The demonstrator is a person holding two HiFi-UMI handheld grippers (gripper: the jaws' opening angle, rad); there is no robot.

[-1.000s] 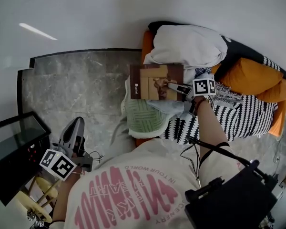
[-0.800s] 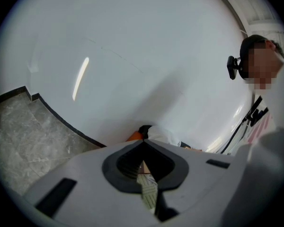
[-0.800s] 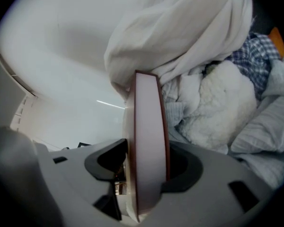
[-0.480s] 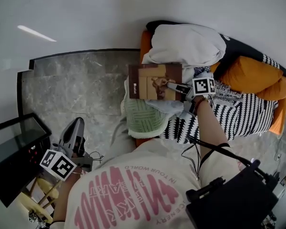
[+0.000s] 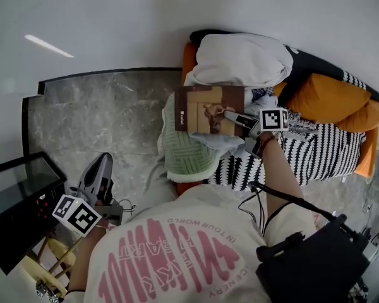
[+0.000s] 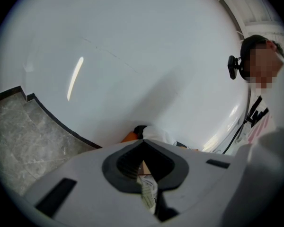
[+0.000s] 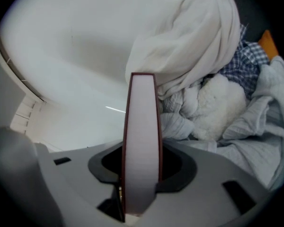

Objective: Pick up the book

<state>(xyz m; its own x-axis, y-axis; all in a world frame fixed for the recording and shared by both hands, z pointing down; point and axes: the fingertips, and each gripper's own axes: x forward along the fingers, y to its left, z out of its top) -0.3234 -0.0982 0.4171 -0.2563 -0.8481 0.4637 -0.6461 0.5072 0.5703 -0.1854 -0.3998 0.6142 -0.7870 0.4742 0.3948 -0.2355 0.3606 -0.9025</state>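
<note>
A brown hardcover book (image 5: 208,109) lies across the pile of bedding on the sofa, its near right edge raised a little. My right gripper (image 5: 230,114) has that edge between its jaws, which are still closing on it. In the right gripper view the book (image 7: 142,136) stands edge-on, pale pages and dark red covers, with both pads pressed against the covers of the right gripper (image 7: 142,174). My left gripper (image 5: 101,169) hangs low at the left over the stone floor, far from the book. In its own view the left gripper (image 6: 144,174) has its jaws together and holds nothing.
An orange sofa (image 5: 331,96) carries a white pillow (image 5: 240,59), a green knit throw (image 5: 188,153) and a black-and-white striped blanket (image 5: 303,156). A white plush toy (image 7: 217,103) sits behind the book. A dark screen (image 5: 19,194) stands at the lower left on the marble floor (image 5: 95,112).
The right gripper's jaws have closed onto the book's edge, and the gripper has risen slightly, lifting that edge. The left gripper has stayed in place.
</note>
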